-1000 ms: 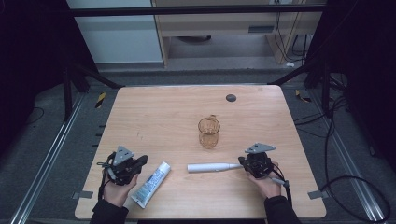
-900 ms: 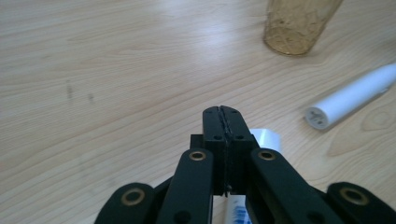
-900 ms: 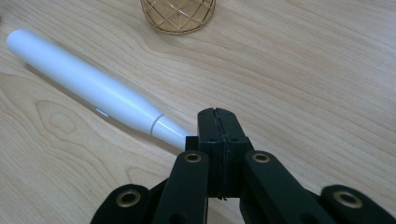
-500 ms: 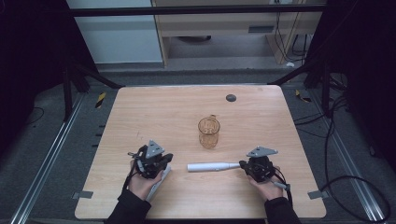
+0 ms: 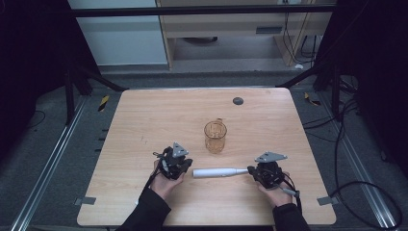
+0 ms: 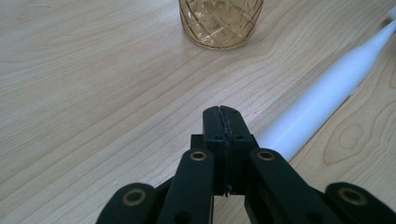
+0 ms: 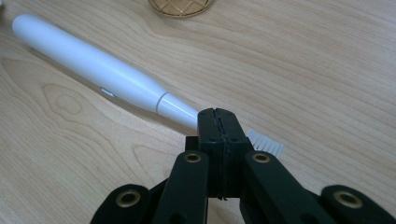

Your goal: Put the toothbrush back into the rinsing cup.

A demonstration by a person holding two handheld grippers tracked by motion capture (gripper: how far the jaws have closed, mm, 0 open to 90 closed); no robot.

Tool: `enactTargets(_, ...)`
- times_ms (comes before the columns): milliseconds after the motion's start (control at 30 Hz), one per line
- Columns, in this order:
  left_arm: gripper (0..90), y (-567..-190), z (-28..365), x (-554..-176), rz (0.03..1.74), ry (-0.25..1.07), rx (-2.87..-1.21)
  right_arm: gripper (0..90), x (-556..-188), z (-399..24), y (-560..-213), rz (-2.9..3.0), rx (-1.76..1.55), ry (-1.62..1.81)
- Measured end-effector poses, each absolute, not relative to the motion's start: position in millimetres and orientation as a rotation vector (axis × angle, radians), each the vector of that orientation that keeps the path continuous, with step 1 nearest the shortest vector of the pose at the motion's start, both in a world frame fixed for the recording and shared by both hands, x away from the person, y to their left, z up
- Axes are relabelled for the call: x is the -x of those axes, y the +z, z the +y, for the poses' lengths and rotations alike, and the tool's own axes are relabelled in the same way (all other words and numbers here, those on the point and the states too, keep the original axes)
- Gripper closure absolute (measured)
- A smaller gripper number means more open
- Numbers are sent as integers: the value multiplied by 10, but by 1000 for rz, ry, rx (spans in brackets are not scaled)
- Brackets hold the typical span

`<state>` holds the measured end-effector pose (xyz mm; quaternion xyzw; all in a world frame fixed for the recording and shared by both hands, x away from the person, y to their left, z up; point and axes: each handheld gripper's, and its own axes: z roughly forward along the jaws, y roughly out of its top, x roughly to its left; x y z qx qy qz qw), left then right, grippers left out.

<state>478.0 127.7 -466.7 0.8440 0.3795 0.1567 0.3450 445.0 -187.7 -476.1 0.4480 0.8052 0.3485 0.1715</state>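
- Pale wooden table (image 5: 144, 120) is seen from the high view on a grey floor, with cables at the right and a cabinet behind; a dark round mark (image 5: 237, 100) sits near the far edge.
- 2 hand-held grippers are seen near the front edge: the left gripper (image 5: 174, 163) and the right gripper (image 5: 265, 172), each topped by a grey three-cornered plate.
- Between them a white electric toothbrush (image 5: 219, 172) lies flat, its thick end just beside the left gripper and its thin end at the right gripper.
- An amber glass cup (image 5: 215, 136) stands upright just behind the toothbrush.
- Cut diamond facets on the cup (image 6: 219, 21) are shown in the left gripper view, detail lost in the high view; the left gripper (image 6: 222, 112) is seen with both jaws pressed together on nothing, the toothbrush handle (image 6: 327, 93) lying just to its side.
- White bristles (image 7: 266, 142) are revealed by the right gripper view, partly hidden behind the right gripper (image 7: 218, 114), whose jaws are likewise pressed together above the toothbrush neck (image 7: 177, 109).
- Compared with 1 second earlier, the left gripper has been brought inward toward the toothbrush, and the toothpaste tube seen beside it then is now covered or out of sight; the right gripper is unchanged in place.
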Motion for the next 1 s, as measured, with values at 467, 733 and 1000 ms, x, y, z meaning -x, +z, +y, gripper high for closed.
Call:
enactTargets(467, 894, -4772, 1113, -4783, 943, 366, -2257, 900, -4440, -1946, -4717, 2241, -1295, 1004)
enactTargets(733, 895, -4773, 1058, -4725, 918, 335, -2265, 900, -4440, -1970, -4708, 2231, -1295, 1002)
enactTargets(1000, 894, -4798, 1018, -4655, 893, 316, -2283, 900, -4429, -1960, -4718, 2242, -1301, 1005)
